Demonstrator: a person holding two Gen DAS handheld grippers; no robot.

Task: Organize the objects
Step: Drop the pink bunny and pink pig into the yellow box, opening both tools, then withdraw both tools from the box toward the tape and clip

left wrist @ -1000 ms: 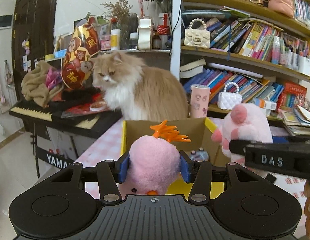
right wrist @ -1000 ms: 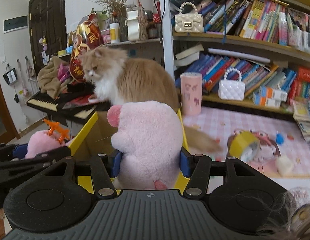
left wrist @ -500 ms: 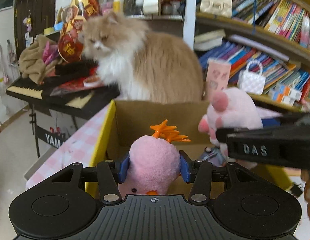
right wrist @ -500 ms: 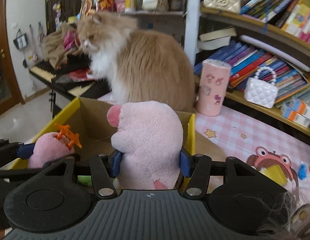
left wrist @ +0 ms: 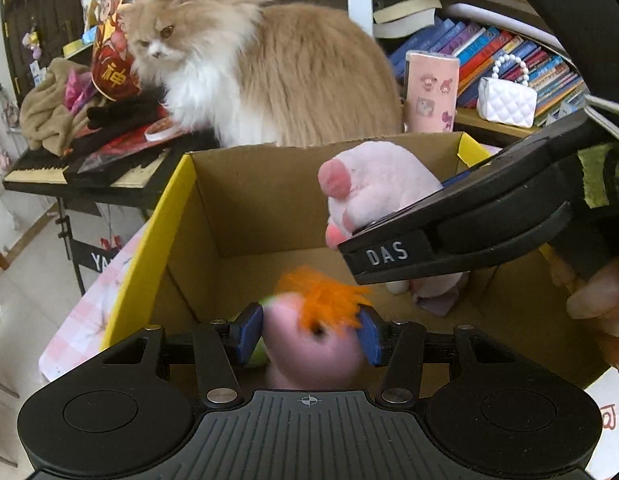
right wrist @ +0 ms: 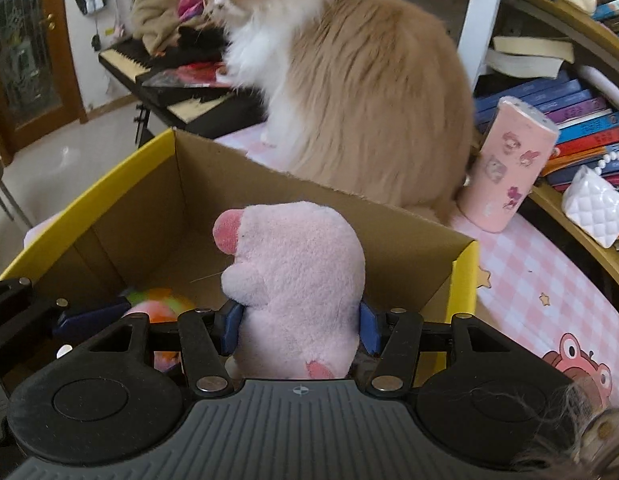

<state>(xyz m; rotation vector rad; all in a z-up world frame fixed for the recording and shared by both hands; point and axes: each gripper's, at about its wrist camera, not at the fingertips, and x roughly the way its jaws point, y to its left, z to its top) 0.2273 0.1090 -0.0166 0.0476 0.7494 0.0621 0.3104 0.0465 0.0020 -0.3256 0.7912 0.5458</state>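
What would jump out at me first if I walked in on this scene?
Most likely the big fluffy cat sitting right behind the open cardboard box. Next, the two pink plush toys over the box: a pale pink plush squeezed in the right gripper and a blurred orange-tufted plush between the left gripper pads.

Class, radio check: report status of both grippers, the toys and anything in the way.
Left hand-held gripper jaws just opening, pink bird between them. Right hand-held gripper shut on pink pig. Both over the box. Cat sits behind the box.
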